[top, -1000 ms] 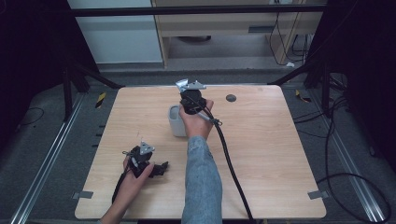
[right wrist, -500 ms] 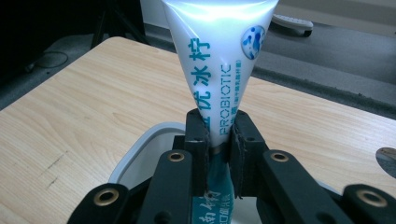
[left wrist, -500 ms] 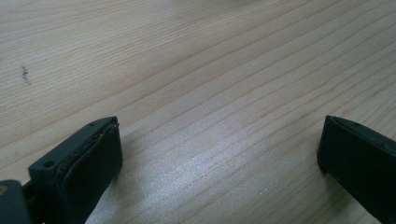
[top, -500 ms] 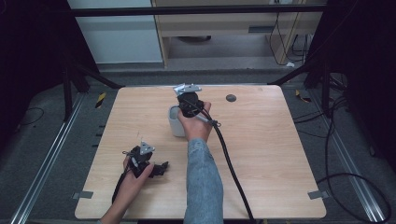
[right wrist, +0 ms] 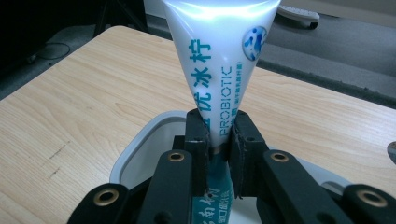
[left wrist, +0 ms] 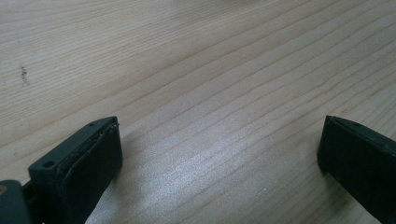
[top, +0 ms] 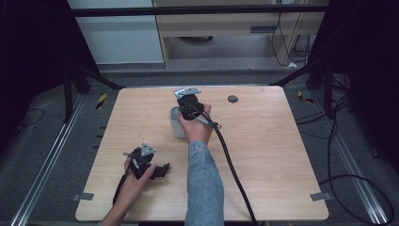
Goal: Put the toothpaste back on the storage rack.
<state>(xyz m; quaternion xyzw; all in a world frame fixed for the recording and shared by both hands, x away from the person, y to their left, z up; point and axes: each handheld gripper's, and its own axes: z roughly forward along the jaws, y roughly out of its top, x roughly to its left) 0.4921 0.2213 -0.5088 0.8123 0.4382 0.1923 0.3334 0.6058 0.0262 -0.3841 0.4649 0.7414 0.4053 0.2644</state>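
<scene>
Right gripper view: right gripper (right wrist: pixel 218 140) has its jaws pinched narrow on a white toothpaste tube (right wrist: pixel 219 60)
Tube axis: long axis runs away from the jaws; wide crimped end far, narrow end near, over a white cup (right wrist: pixel 140 144)
Tube place: mid-table, toward the far edge
Left gripper (left wrist: pixel 219 154): jaws spread wide over bare table (left wrist: pixel 187 56); holding nothing; near left

The high view looks forward and down on the whole counter (top: pixel 263 155); both gripper views sit close above that same wood, the left probably nearest.
</scene>
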